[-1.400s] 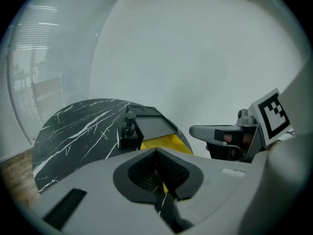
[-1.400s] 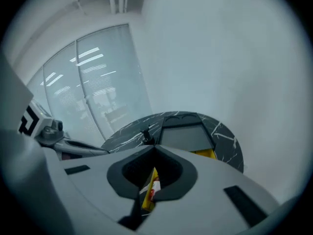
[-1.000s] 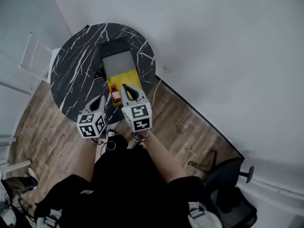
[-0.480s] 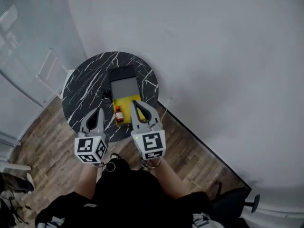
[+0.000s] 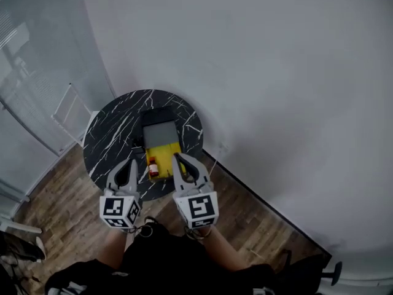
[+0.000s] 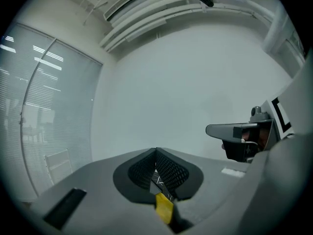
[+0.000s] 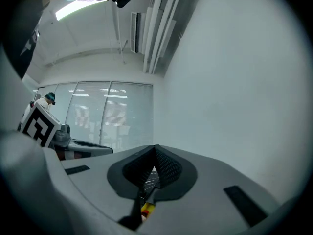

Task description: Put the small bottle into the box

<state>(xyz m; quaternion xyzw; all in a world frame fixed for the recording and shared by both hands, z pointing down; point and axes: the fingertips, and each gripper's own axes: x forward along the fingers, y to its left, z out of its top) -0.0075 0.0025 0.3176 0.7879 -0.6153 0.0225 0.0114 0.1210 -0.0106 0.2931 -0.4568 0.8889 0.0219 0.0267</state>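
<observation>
The small brown bottle [image 5: 153, 167] with a red cap lies on the left side of the box's yellow part [image 5: 167, 155]. The box's grey and black flap [image 5: 158, 125] lies open behind it on the round black marble table [image 5: 113, 140]. My left gripper [image 5: 127, 166] hangs over the table's near edge, left of the bottle, jaws together and empty. My right gripper [image 5: 182, 163] hovers over the yellow part's right side, also shut and empty. In the gripper views the left pads [image 6: 166, 170] and right pads [image 7: 166, 168] meet, with a sliver of yellow below them.
A white wire chair [image 5: 69, 110] stands left of the table against a glass wall. A white wall curves behind and to the right. Wood floor [image 5: 245, 208] surrounds the table. A small dark item [image 5: 137, 143] lies left of the box. A dark office chair [image 5: 319, 269] sits at bottom right.
The head view has lifted, so the table has slid lower in frame and looks smaller. Both grippers stay shut near the table's front edge. The bottle has not moved on the box.
</observation>
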